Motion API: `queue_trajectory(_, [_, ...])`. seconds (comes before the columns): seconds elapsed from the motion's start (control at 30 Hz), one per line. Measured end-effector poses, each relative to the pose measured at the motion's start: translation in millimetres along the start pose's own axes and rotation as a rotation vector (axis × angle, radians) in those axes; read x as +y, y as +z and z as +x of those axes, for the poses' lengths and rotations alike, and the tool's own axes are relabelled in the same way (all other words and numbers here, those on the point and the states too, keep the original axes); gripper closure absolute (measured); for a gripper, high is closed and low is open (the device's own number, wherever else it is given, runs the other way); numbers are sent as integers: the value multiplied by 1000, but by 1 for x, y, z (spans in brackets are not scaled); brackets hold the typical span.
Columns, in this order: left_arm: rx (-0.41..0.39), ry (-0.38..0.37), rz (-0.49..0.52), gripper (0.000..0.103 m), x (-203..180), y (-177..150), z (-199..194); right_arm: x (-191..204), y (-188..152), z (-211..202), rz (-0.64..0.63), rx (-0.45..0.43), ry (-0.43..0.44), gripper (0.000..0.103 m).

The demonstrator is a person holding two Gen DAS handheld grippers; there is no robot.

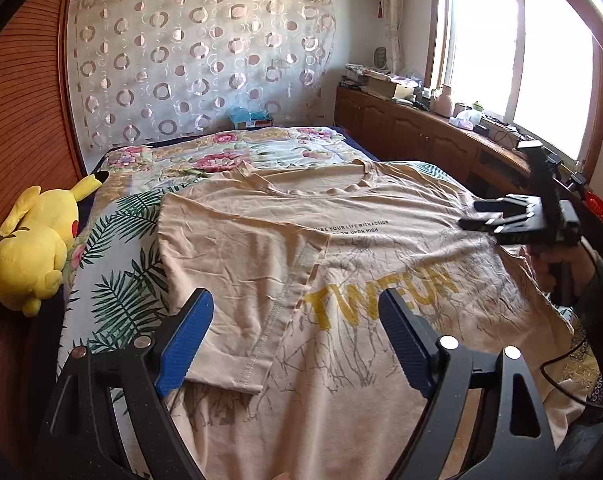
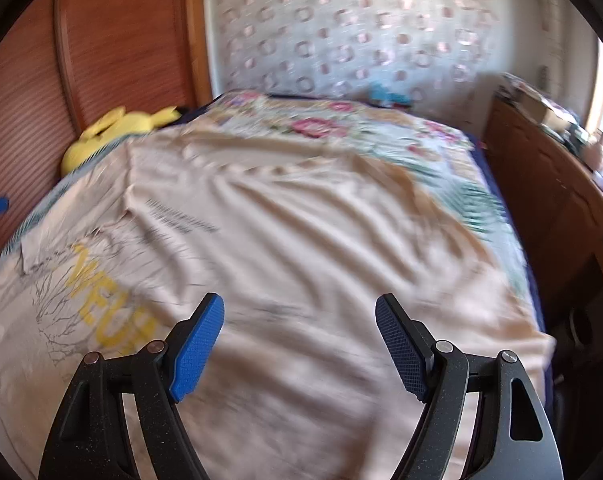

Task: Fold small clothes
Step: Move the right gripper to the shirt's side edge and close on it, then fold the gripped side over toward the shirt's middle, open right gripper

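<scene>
From the yellow plush toy at the left edge, across the beige T-shirt spread mid-frame on my floral bed cover with one sleeve folded in, my left gripper and right gripper hover spread wide, empty.

The beige T-shirt is soft, matt cotton-like cloth, creased, with a stitched hem and flat yellow print. Under it the floral bedsheet is thin, smooth printed fabric. The yellow plush toy looks fuzzy. The left gripper has speckled matt black plastic arms, shiny metal pins and blue knurled pads. The cabinet is glossy varnished wood; the wardrobe door is ribbed wood.
</scene>
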State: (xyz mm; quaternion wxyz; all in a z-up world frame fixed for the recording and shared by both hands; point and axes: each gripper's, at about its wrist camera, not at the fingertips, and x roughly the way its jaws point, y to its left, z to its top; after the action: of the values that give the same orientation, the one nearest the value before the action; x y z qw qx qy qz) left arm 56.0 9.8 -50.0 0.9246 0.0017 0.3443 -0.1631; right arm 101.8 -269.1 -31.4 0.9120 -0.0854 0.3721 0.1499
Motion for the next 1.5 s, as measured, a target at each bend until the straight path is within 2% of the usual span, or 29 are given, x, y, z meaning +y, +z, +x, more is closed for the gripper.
queue_trajectory(0.23, [5,-2,1,18,-3,-1,3,-91,-24,-34,130,-24,-128,24])
queue_trajectory(0.37, [9,-4,-2,18,-4,-2,5,-132,-44,-36,198,22,-157,26])
queue_trajectory(0.5, [16,-5,-10,18,-4,-5,8,-150,-61,-36,232,60,-157,28])
queue_trajectory(0.6, [21,-7,-15,18,-3,-7,10,-157,-67,-36,258,75,-138,30])
queue_trajectory(0.73, [28,-3,-22,18,-1,-8,11,-167,-77,-37,317,95,-54,45])
queue_trajectory(0.9, [33,-6,-32,18,1,-11,13,-177,-87,-48,327,99,-24,55])
queue_trajectory(1.0, [38,-6,-36,18,2,-12,14,-176,-90,-58,322,99,-13,68])
queue_trajectory(1.17, [46,-6,-45,18,4,-14,17,-165,-86,-67,258,120,-70,79])
queue_trajectory(1.23, [51,-7,-46,18,4,-16,18,-158,-81,-65,215,130,-119,98])
queue_trajectory(1.37, [53,-7,-46,18,4,-17,19,-155,-76,-70,186,117,-141,100])
queue_trajectory(1.5, [52,-6,-48,18,3,-17,20,-142,-64,-83,174,49,-140,100])
